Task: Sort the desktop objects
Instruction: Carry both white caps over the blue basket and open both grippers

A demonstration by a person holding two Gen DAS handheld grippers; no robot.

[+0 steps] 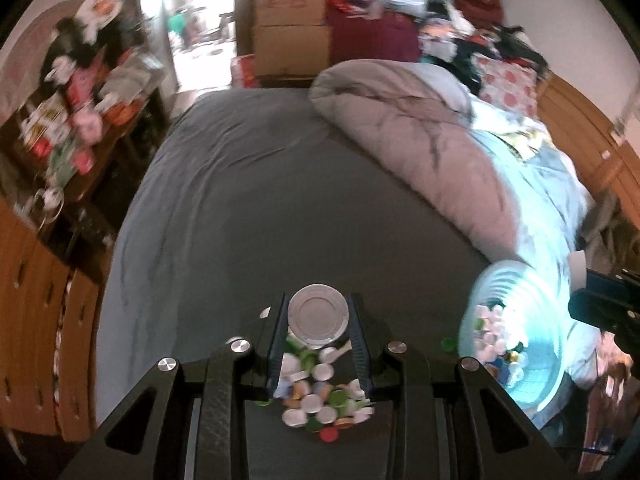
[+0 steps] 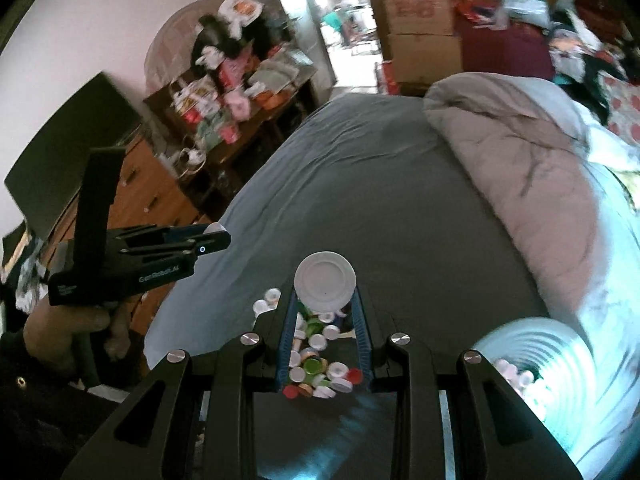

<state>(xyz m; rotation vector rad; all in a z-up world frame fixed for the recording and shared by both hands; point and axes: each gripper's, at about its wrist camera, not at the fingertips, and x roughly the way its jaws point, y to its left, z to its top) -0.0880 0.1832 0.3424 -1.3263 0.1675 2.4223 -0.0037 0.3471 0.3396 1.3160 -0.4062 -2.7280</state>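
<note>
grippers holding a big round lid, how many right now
2. The left tool clamps a grey lid, and the right tool clamps a white lid, both above the loose bottle caps on the bed.

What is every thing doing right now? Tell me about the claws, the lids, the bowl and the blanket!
Left claw: shut on a grey round lid.
Right claw: shut on a white round lid.
Pile of bottle caps: loose on the bed sheet, below both claws.
Blue bowl: tilted, with caps inside; blurred.
Grey blanket: bunched up on the bed.
</note>
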